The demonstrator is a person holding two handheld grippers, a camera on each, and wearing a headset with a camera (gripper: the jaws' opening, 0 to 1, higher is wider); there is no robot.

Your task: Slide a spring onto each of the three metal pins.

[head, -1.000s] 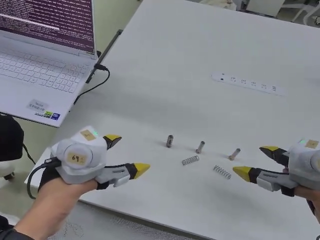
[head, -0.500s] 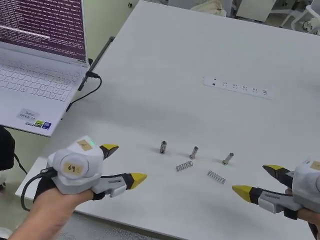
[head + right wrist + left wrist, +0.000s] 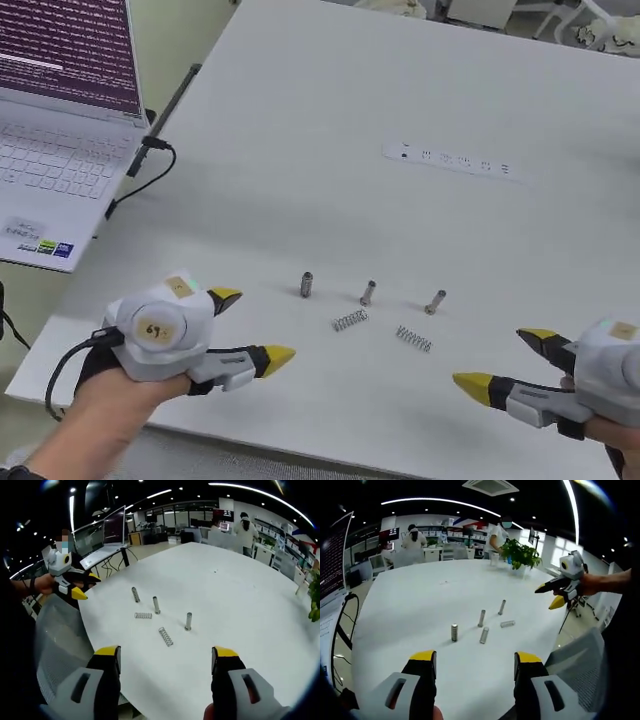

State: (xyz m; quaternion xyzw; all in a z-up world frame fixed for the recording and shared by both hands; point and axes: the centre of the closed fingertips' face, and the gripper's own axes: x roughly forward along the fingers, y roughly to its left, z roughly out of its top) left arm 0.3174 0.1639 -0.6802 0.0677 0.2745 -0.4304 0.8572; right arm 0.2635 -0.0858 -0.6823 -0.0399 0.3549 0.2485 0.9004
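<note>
The right claw [image 3: 166, 653] gapes wide before three pins [image 3: 156, 605] and two loose springs [image 3: 165, 636].

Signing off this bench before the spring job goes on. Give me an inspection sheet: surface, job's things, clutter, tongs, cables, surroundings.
Surface: white table, bare around the work.
Job's things: three pins stand in a row; left pin seems to carry a spring, middle pin and right pin bare; first loose spring and second loose spring lie beside them.
Clutter: laptop, power strip.
Tongs: left tongs and right tongs open, holding nothing.
Cables: black cable plugged into the laptop.
Surroundings: open office, potted plant, people in the distance.
</note>
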